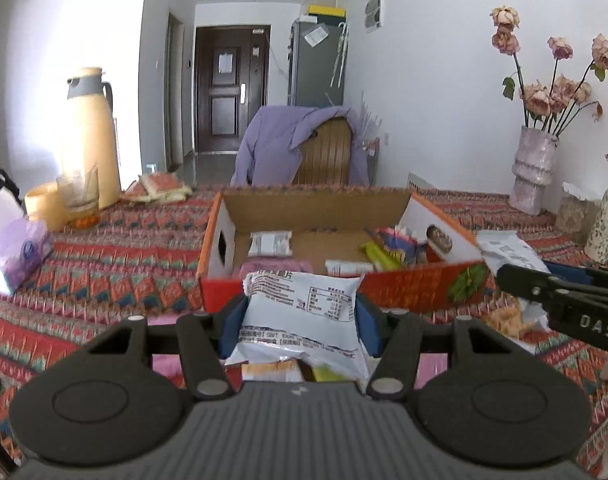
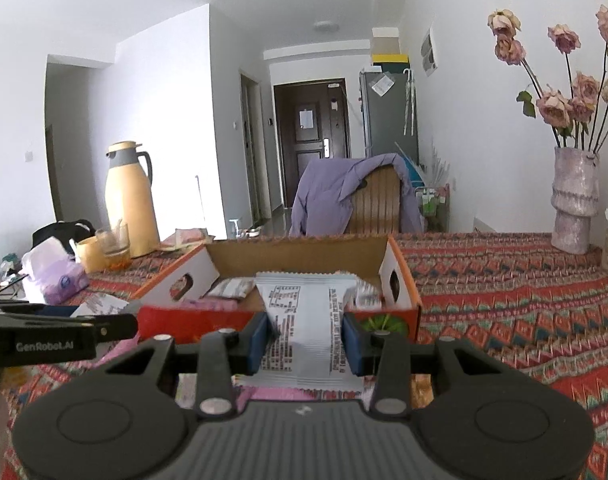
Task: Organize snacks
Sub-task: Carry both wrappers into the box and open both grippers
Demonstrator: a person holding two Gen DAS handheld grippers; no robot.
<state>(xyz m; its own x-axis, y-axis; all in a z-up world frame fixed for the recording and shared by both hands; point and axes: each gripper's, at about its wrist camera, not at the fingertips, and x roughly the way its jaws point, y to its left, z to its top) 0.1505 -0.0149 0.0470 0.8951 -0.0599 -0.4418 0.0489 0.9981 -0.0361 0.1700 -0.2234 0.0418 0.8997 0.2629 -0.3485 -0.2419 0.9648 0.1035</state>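
An open cardboard box (image 1: 219, 240) with red and orange sides stands on the patterned tablecloth and holds several snack packets (image 1: 271, 243). My left gripper (image 1: 299, 312) is shut on a white printed snack bag (image 1: 304, 308), held just before the box's near wall. My right gripper (image 2: 306, 340) is shut on a white snack packet (image 2: 304, 320), held at the near wall of the box (image 2: 404, 276). The right gripper also shows at the right of the left wrist view (image 1: 564, 300), and the left gripper at the left of the right wrist view (image 2: 63, 332).
A yellow thermos (image 1: 89, 140), a cup (image 1: 43, 204), a glass (image 1: 79, 192) and a tissue pack (image 1: 19, 252) stand at the left. Vases with dried roses (image 1: 534, 168) stand at the right. A chair draped with a purple jacket (image 1: 299, 140) is behind the table. Loose packets (image 1: 504, 316) lie near the box.
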